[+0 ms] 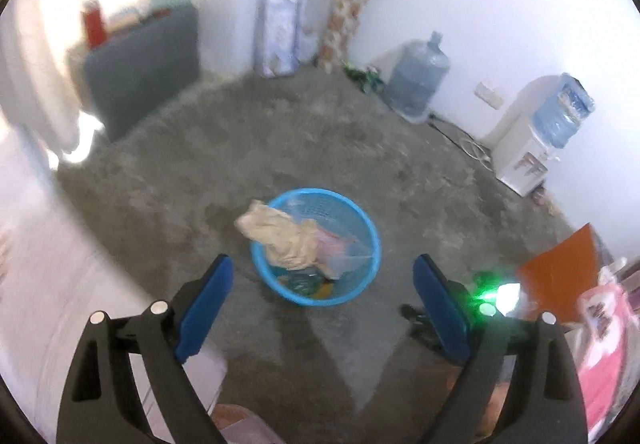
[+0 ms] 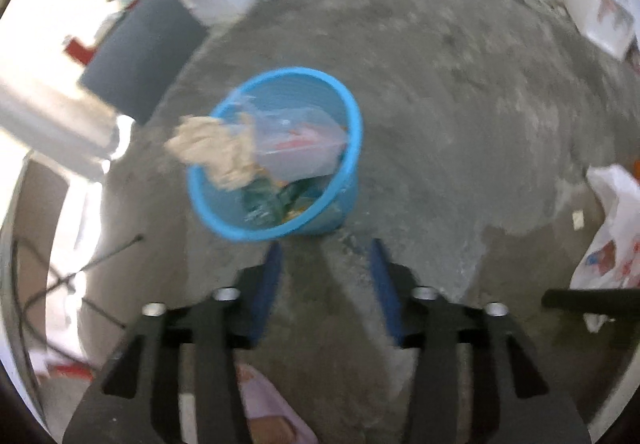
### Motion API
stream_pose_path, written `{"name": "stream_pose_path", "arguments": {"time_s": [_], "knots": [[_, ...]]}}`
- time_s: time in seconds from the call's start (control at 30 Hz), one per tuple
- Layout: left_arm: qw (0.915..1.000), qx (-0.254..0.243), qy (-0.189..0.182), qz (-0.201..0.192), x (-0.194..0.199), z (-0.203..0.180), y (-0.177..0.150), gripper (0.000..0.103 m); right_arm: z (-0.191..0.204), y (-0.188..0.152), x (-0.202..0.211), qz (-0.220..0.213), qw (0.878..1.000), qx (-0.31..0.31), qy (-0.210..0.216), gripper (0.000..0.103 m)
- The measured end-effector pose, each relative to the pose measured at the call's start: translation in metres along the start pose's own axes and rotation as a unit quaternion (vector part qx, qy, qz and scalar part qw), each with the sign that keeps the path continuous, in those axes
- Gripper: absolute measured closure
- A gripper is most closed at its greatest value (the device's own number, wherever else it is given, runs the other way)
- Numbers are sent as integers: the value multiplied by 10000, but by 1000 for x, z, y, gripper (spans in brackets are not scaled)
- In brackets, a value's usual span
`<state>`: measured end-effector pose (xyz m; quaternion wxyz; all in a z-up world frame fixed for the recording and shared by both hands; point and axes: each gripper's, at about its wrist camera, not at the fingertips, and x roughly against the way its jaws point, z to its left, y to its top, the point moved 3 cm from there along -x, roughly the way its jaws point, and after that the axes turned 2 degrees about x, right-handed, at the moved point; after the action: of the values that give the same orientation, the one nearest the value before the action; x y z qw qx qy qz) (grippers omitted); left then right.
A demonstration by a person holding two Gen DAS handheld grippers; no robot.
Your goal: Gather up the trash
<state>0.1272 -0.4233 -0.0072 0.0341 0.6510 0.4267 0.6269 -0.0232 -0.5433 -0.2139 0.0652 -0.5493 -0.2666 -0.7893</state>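
Observation:
A blue plastic basket (image 1: 362, 276) stands on the concrete floor, seen in the left wrist view; it also shows in the right wrist view (image 2: 348, 148). Crumpled tan paper (image 1: 276, 234) hangs over its left rim, with a clear plastic bag (image 1: 344, 252) and green and yellow scraps inside; the paper (image 2: 212, 152) and bag (image 2: 296, 144) show in the right wrist view too. My left gripper (image 1: 324, 284) is open and empty, above and in front of the basket. My right gripper (image 2: 326, 256) is open and empty, just short of the basket's near rim.
A water jug (image 1: 418, 78) and a water dispenser (image 1: 536, 148) stand along the far wall. A dark grey cabinet (image 1: 140, 72) is at the left. An orange board (image 1: 560, 272) and pink bag (image 1: 604, 344) lie at the right. A white printed bag (image 2: 612, 228) lies on the floor.

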Motion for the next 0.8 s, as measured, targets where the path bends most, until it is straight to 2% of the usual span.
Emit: {"name": "stream_pose_path", "arguments": {"time_s": [0.07,0.23,0.3,0.4,0.47,0.57,0.6,0.73,0.8], "knots": [[9998,8,183,-110,23,7,-25,14,17,-9,27,-175,9992,357,47,39],[9963,522,562,-393,86,31,-88,13,64,-28,84,-647,9922,1044,233,18],[9924,739,778,-611,109,39,-106,8,87,-35,106,-927,9857,1378,270,15],[9816,965,1262,-1060,148,50,-139,6,123,-52,137,-1414,9718,1858,322,8],[9732,1115,1619,-1191,164,57,-153,6,146,-64,151,-1633,9608,2227,265,8],[9637,1453,1829,-1297,182,68,-173,6,172,-84,168,-1829,9462,2662,203,8],[9582,1588,1978,-1326,188,72,-180,6,179,-90,173,-1873,9427,2753,216,8],[9421,1788,2500,-1342,208,79,-201,6,196,-107,191,-2011,9330,2973,251,8],[9333,1862,2716,-1434,217,79,-210,6,202,-114,201,-2211,9276,3006,174,8]]}}
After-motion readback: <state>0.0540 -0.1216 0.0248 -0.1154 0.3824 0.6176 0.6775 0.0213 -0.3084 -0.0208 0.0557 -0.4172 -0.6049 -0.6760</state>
